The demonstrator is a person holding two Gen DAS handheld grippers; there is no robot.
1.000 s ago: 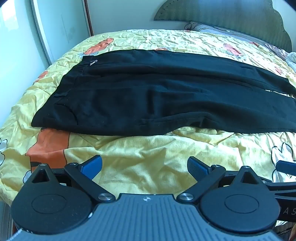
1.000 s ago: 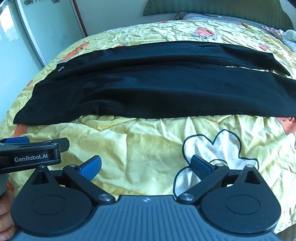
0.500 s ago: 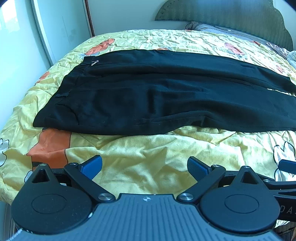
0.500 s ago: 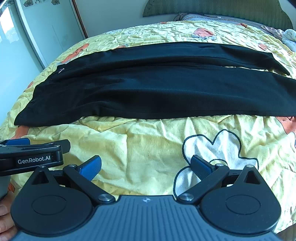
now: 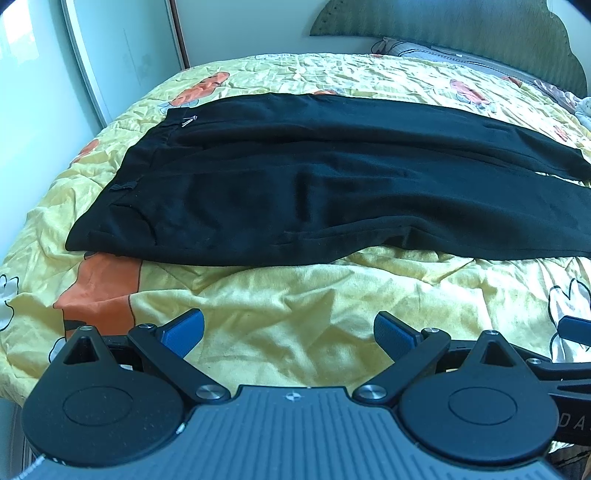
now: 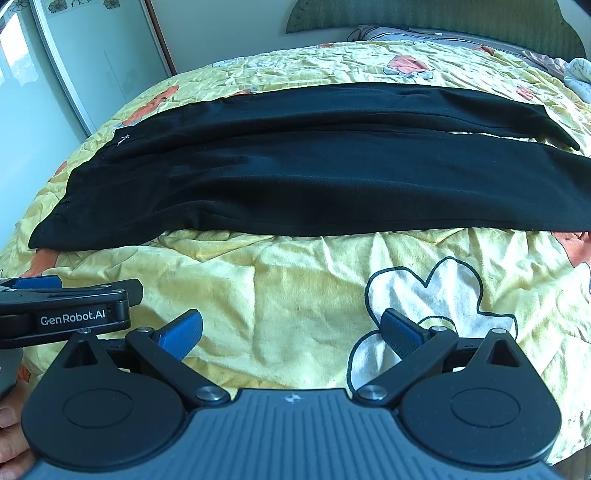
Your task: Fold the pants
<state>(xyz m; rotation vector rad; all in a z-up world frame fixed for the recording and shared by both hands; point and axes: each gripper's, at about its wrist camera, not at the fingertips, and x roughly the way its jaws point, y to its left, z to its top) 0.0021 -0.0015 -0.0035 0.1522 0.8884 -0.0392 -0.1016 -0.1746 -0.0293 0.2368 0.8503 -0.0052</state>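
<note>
Black pants lie flat across a yellow cartoon-print bedspread, waist at the left, both legs running to the right side by side. They also show in the right wrist view. My left gripper is open and empty, above the bedspread just short of the pants' near edge. My right gripper is open and empty, also short of the near edge, to the right of the left one. The left gripper's body shows at the left of the right wrist view.
A green headboard and a pillow are at the far right. A white wardrobe door and a wall stand along the bed's left side. The bed's near edge drops off just under the grippers.
Both grippers have eased slightly forward toward the pants. The pants have not moved and both grippers stay open.
</note>
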